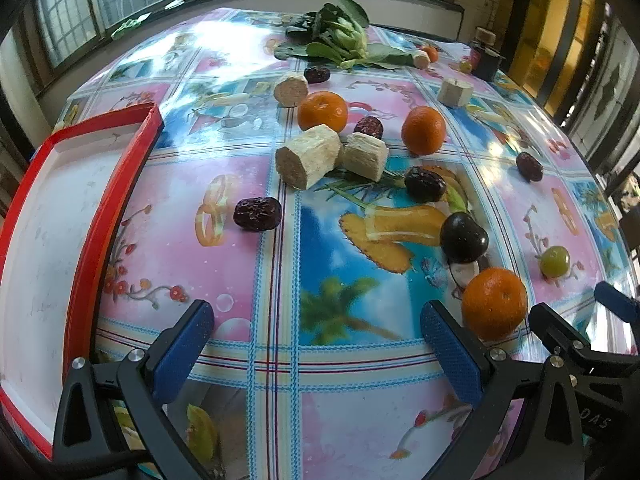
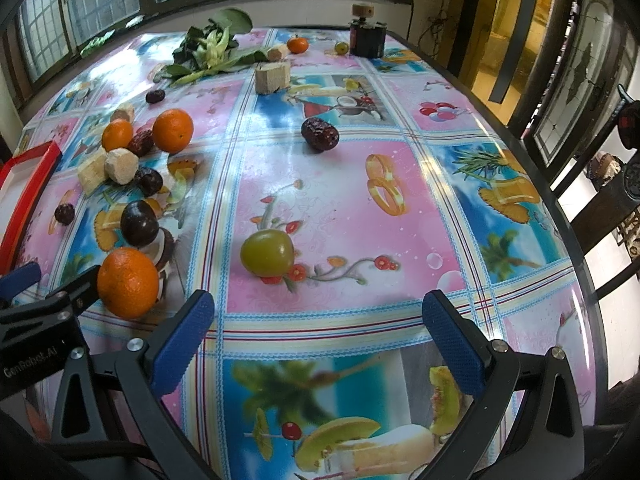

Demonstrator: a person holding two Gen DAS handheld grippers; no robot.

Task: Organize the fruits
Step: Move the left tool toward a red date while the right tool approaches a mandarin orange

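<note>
Both my left gripper (image 1: 316, 340) and right gripper (image 2: 316, 332) hang released, grasping nothing. I'd straddle the green fruit (image 2: 267, 253) squarely, then clench gently.

The left hand-held gripper (image 2: 24, 280) body reads "GenRobot.AI".

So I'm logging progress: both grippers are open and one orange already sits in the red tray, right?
Not quite. The red tray holds nothing in the part visible in the left wrist view; every orange, like the nearest one, lies on the table. The left gripper and right gripper are indeed open.
</note>
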